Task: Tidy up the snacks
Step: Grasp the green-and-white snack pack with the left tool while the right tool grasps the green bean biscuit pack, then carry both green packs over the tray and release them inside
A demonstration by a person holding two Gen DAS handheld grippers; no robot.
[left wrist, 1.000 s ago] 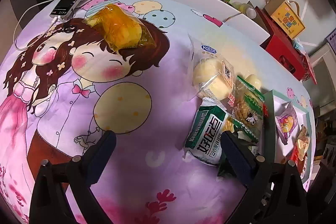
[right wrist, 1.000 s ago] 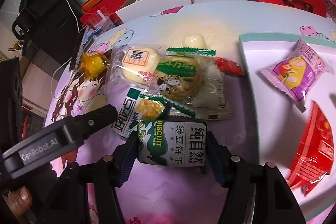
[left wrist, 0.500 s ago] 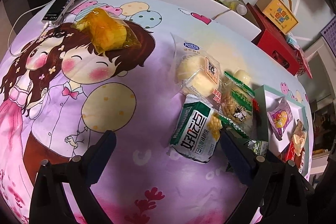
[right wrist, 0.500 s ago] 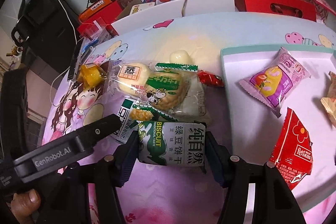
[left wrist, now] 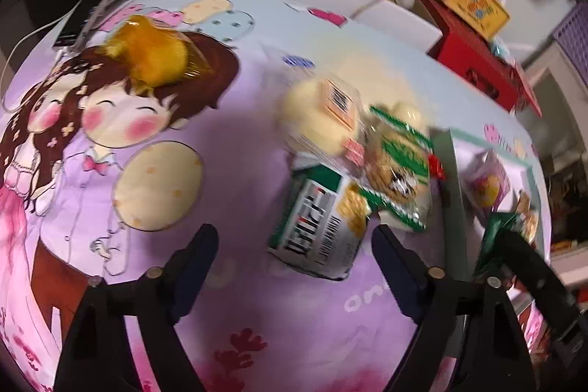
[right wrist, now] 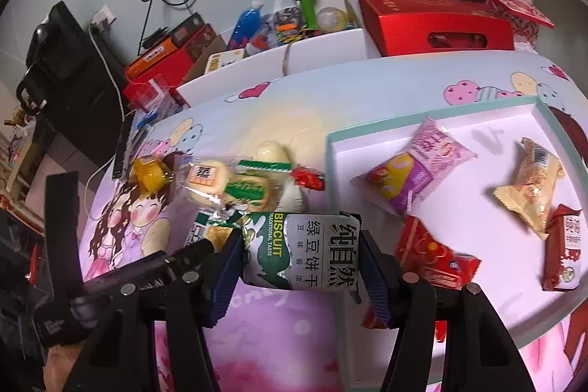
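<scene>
**Right tongs carry a biscuit pack while left tongs narrow over the snack pile**

The right tongs (right wrist: 299, 258) pinch a green-and-white foil biscuit pack (right wrist: 307, 254) by its two short ends, holding it above the cartoon-printed purple cloth on the table (right wrist: 257, 329), just left of the shallow white tray with a mint-green rim (right wrist: 433, 127). In that tray lie a pink-and-purple snack packet (right wrist: 415, 171), a tan crinkled wrapper (right wrist: 533, 186) and two red packets (right wrist: 437, 256), all apart from one another.

The left tongs (left wrist: 294, 256) are closing with nothing pressed between their pads; a second green-and-white snack pack (left wrist: 319, 223) lies on the cloth just ahead of them, nearer the right pad. Beyond it, overlapping in a heap, sit a clear-wrapped pale yellow bun (left wrist: 323, 120) and a green-striped clear bag of biscuits (left wrist: 398, 168). A yellow cellophane-wrapped cake (left wrist: 154, 57) lies well apart, up the cloth to the left.
</scene>
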